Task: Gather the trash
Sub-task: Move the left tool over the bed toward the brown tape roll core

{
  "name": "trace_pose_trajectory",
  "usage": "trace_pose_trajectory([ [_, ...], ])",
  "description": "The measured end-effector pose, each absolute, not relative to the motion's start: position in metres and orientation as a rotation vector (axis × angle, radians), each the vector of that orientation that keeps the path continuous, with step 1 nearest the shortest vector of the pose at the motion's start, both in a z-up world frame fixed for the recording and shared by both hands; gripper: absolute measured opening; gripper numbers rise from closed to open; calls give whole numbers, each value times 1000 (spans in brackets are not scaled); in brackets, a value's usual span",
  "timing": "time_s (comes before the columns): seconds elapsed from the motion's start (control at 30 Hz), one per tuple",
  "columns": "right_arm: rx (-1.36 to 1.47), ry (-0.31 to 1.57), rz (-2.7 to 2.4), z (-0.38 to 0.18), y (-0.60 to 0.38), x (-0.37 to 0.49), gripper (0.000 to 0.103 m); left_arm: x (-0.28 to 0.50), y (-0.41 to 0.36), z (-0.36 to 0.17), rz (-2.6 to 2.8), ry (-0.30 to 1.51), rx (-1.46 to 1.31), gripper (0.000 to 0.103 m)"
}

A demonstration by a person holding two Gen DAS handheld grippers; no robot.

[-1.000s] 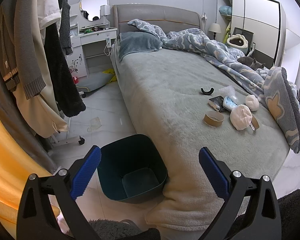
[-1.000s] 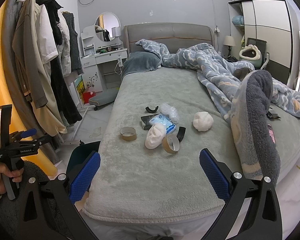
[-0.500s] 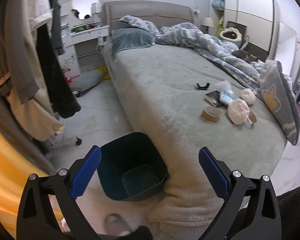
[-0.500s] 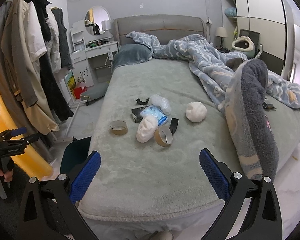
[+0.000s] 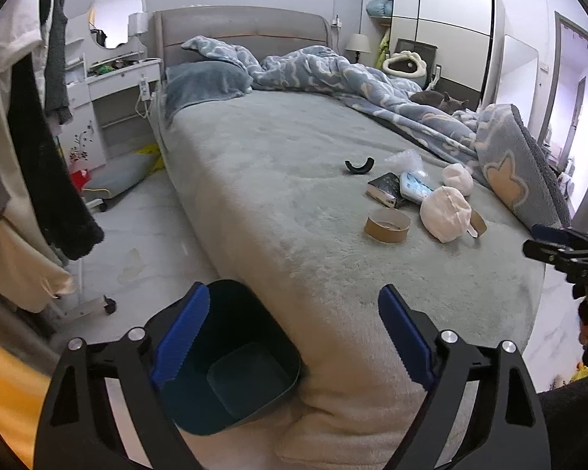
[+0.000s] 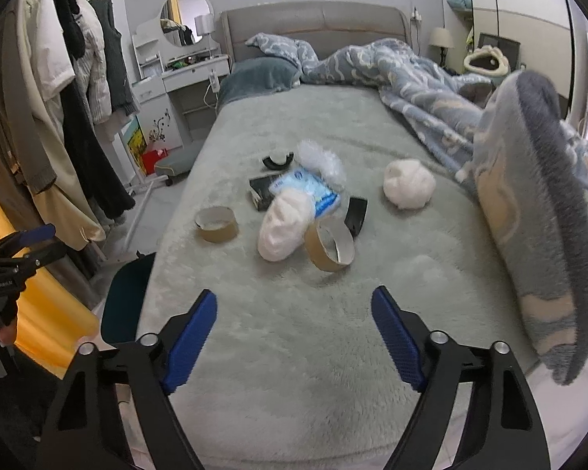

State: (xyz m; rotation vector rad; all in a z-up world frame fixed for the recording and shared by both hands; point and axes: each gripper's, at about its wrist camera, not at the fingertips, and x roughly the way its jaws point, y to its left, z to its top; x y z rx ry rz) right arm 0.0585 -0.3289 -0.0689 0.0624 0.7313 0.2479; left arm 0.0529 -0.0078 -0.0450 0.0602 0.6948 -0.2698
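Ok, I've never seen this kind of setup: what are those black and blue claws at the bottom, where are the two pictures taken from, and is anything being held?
There is no robot here. A person holds a hand-operated two-finger gripper in each hand, each with a fisheye camera looking along its fingers. One picture comes from the left gripper, above a dark green bin beside the bed. The other comes from the right gripper, facing the trash on the bed: two tape rolls, white wads, a blue packet. Both sets of jaws are closing, with nothing between them.
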Motion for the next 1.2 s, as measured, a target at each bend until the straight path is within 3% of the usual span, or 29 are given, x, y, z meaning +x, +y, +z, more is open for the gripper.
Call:
trace_pose_trajectory([
  [0.2,55,719,256,-73,-334,86,79,75,-15,-53,-308,705,58,90],
  [0.33,99,726,275,-83,-342,112,69,90,-24,-55,-342,705,54,90],
  [1.2,320,803,461,-118,-374,155,62,163,-98,-91,-584,810,17,91],
])
